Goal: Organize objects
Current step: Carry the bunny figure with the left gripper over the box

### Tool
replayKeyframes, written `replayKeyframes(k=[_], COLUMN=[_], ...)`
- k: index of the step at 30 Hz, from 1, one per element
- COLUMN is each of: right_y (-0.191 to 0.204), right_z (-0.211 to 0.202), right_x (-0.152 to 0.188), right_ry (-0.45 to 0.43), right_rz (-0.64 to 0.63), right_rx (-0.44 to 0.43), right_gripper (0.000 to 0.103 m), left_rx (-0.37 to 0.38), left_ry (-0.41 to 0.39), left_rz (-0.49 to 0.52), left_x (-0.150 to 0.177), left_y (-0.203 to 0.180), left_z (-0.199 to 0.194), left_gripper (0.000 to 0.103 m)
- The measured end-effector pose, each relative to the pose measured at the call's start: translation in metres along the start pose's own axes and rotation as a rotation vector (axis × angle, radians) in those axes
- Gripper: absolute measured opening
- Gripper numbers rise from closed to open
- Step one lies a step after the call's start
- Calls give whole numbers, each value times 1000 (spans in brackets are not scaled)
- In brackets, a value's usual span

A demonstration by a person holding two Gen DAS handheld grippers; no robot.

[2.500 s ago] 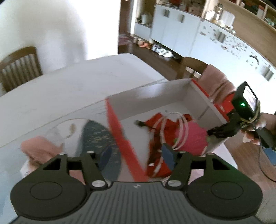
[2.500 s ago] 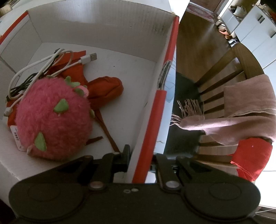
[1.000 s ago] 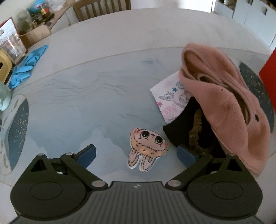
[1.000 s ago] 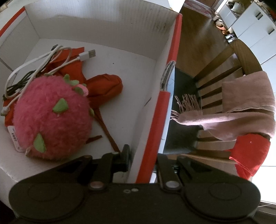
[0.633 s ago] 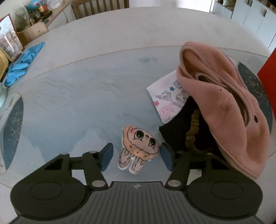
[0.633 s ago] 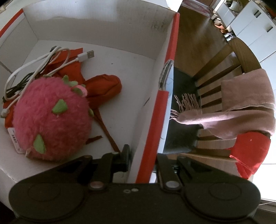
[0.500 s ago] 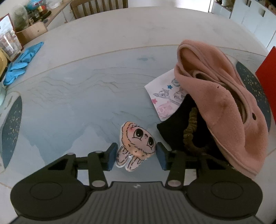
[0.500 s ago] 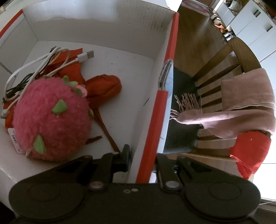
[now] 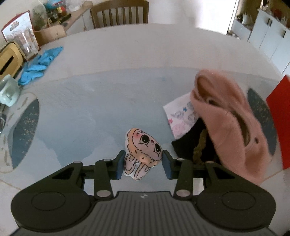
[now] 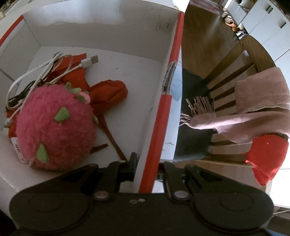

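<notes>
In the left wrist view my left gripper (image 9: 143, 164) is shut on a small flat bunny toy (image 9: 143, 150) with big eyes and holds it just above the blue table mat. A pink fleece garment (image 9: 228, 118) lies to the right over a black item (image 9: 188, 148) and a printed paper (image 9: 181, 116). In the right wrist view my right gripper (image 10: 147, 163) is shut on the red-edged wall (image 10: 159, 123) of a white cardboard box. Inside lie a pink plush fruit (image 10: 54, 127), a red cloth (image 10: 107, 96) and a white USB cable (image 10: 54, 67).
Blue gloves (image 9: 38, 65), a mint mug (image 9: 8, 90) and jars sit at the table's far left. A wooden chair (image 9: 119, 14) stands behind the table. Beside the box a chair (image 10: 235, 76) carries a pink scarf (image 10: 253, 109) and red cloth (image 10: 266, 154).
My left gripper swung away from the box to the mat, closed on the bunny toy and has lifted it slightly. My right gripper has kept its hold on the box wall.
</notes>
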State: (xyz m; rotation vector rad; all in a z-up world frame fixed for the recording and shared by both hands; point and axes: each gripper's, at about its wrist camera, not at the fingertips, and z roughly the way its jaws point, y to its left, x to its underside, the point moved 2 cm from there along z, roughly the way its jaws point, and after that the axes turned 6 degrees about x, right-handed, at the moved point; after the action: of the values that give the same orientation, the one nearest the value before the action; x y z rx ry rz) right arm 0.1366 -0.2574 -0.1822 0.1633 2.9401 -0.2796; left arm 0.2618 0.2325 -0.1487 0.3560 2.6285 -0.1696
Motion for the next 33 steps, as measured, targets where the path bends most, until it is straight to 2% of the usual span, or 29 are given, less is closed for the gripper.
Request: replayKeyframes(k=[6, 15, 28, 33], right_y=[-6, -12, -9, -11], right_z=[3, -2, -5, -6], right_x=[-1, -3, 2, 3], right_ry=[12, 2, 4, -4], right_rz=[18, 38, 17, 15], right_rx=[-18, -52, -62, -65], right_gripper=[7, 7, 7, 7], left_rx=[32, 186, 466, 499], left_ry=[-68, -121, -75, -28], left_rz=[28, 154, 492, 607], left_x=[-19, -43, -53, -43], left_y=[-19, -98, -291, -355], left_z=[-33, -58, -54, -34], left_gripper=[41, 41, 41, 41])
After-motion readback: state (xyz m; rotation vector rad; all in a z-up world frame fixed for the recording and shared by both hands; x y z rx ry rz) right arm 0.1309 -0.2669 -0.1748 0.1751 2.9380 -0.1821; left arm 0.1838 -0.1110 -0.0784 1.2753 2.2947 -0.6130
